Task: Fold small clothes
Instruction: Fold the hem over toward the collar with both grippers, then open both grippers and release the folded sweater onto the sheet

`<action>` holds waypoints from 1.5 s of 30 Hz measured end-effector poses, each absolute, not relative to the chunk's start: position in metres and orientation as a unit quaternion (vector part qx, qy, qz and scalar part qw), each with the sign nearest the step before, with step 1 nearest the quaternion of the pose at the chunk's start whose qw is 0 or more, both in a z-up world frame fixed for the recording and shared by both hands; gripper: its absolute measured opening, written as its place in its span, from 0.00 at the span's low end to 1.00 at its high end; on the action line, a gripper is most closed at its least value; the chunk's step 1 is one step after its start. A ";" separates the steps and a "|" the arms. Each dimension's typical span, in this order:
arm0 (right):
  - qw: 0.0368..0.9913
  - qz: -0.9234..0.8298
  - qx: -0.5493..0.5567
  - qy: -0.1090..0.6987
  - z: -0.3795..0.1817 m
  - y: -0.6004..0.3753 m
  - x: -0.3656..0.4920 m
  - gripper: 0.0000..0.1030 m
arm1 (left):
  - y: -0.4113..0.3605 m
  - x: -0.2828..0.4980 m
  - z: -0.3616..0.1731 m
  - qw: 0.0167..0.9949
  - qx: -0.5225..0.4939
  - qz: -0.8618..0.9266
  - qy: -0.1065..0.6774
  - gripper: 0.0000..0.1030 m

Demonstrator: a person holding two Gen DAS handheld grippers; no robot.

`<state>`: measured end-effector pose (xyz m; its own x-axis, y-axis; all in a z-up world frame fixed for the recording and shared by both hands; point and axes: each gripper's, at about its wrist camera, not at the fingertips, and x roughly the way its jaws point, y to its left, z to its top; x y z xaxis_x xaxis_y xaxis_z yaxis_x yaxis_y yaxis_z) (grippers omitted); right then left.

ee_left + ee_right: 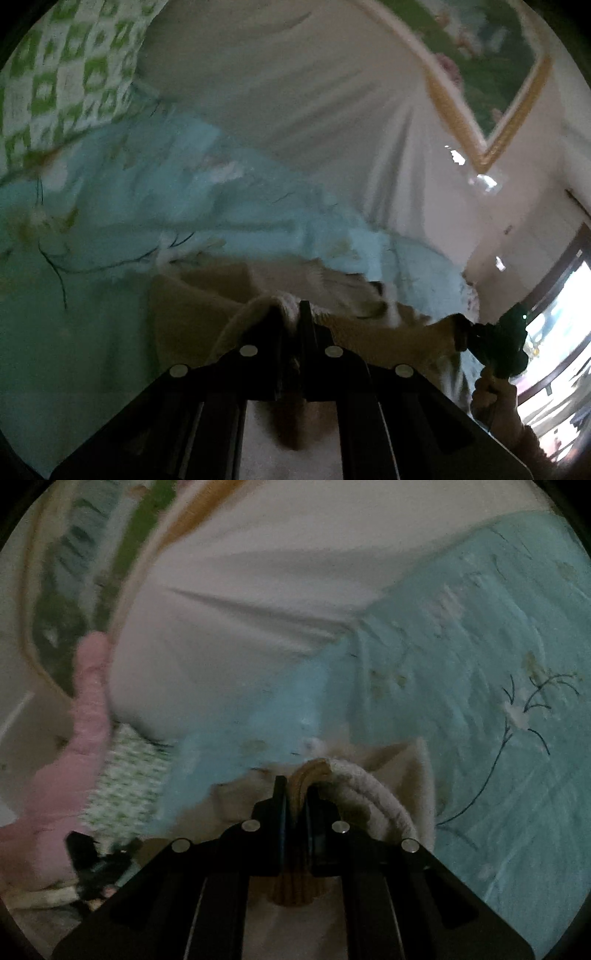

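Bed, with light-blue floral bedsheet (480, 664) and white cover (295, 92) beyond. Small cream garment (192, 314), soft and fuzzy with a tan ribbed edge, stretched just above the bedsheet between both grippers. Left gripper (291, 314) closed to a narrow slit, pinching a rolled cream edge of the garment. Right gripper (295, 790) likewise nearly closed, clamping the tan ribbed edge. Both views blurred; garment outline indistinct.
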<state>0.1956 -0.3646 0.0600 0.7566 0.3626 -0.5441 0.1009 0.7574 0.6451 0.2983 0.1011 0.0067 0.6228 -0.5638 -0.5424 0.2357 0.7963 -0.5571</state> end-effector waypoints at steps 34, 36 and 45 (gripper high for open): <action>0.863 0.090 0.151 0.473 0.017 -0.284 0.260 0.45 | 0.044 0.352 -0.017 0.870 -0.077 -0.161 0.460 0.10; 0.873 0.040 0.202 0.441 0.019 -0.313 0.258 0.45 | 0.065 0.364 -0.021 0.870 -0.122 -0.148 0.454 0.10; 0.891 0.013 0.281 0.356 0.053 -0.353 0.179 0.47 | 0.088 0.318 -0.010 0.876 -0.188 -0.138 0.422 0.13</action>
<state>0.1791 -0.3528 0.0530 0.7469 0.2232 -0.6264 0.1768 0.8414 0.5107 0.3185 0.0883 -0.0105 0.6055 -0.4012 -0.6873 0.0832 0.8908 -0.4467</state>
